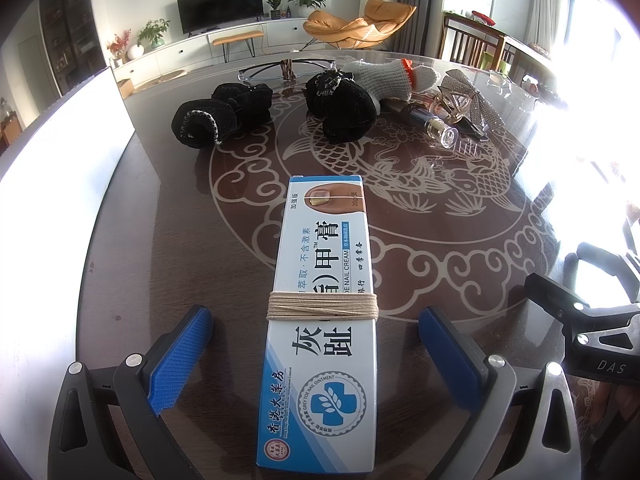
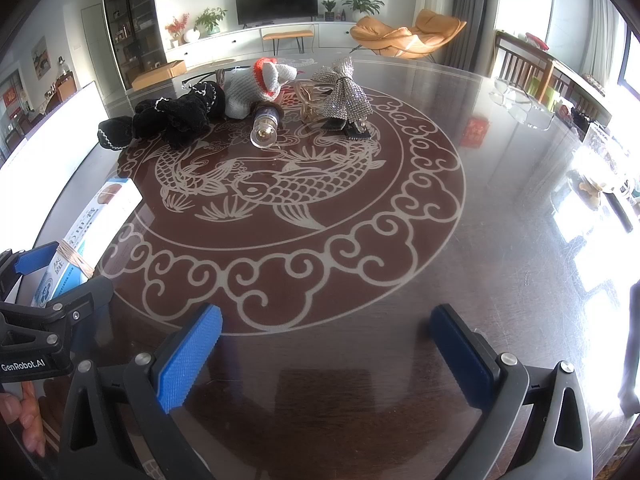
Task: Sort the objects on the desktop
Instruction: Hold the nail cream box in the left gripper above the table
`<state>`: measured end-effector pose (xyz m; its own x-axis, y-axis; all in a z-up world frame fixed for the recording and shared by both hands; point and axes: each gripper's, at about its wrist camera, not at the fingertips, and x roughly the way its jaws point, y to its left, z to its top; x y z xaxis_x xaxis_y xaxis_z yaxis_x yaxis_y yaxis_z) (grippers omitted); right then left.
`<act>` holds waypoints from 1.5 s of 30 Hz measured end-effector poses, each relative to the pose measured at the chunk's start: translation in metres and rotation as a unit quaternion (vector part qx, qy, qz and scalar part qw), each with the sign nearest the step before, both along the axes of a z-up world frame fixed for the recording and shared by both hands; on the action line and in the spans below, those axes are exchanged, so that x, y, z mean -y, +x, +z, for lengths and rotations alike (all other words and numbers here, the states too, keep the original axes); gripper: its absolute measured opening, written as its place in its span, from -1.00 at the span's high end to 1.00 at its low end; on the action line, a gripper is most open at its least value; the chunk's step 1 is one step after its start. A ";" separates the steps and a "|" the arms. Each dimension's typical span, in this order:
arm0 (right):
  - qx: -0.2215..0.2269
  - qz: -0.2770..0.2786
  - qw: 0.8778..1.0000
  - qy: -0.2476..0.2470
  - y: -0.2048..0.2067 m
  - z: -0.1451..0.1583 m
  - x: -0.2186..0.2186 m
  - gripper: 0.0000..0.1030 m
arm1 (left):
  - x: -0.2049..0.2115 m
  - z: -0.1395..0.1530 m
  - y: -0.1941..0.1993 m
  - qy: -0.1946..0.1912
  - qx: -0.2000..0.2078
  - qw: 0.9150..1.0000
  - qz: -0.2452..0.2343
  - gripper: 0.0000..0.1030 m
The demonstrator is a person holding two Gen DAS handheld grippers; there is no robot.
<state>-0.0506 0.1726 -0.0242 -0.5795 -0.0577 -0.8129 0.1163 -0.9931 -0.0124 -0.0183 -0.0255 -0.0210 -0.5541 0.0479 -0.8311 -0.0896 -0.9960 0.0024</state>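
A long white and blue nail cream box (image 1: 324, 312), wound with beige string, lies flat on the round table (image 1: 440, 248). My left gripper (image 1: 316, 344) is open and straddles the box's near half, blue pads clear of both sides. The box (image 2: 96, 216) also shows at the left edge of the right wrist view. My right gripper (image 2: 326, 356) is open over bare table with nothing between its pads. At the far side lie black gloves (image 1: 224, 116), a grey knit glove (image 1: 388, 76), a small glass bottle (image 1: 436, 128) and a rhinestone bow clip (image 1: 472, 100).
A white panel (image 1: 68, 140) stands along the table's left edge. Glasses (image 2: 520, 100) and a red packet (image 2: 476, 132) lie at the right side of the table. A person's fingers (image 2: 24, 420) show at lower left. A chair and TV stand lie beyond.
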 end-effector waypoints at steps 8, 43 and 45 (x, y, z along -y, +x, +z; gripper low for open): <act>0.000 0.000 1.000 0.000 0.000 0.000 0.000 -1.00 | 0.000 0.000 0.000 0.000 0.000 1.000 0.000 -1.00; 0.000 0.000 1.000 0.000 0.000 0.000 0.000 -1.00 | -0.001 0.001 -0.007 -0.003 0.015 1.000 -0.010 -1.00; 0.000 0.000 1.000 0.000 0.000 0.000 0.000 -1.00 | -0.001 0.003 -0.016 -0.005 0.040 0.999 -0.020 -1.00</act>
<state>-0.0507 0.1728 -0.0240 -0.5796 -0.0577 -0.8129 0.1162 -0.9932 -0.0124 -0.0338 -0.0241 -0.0184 -0.4844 0.0596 -0.8728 -0.1287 -0.9917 0.0037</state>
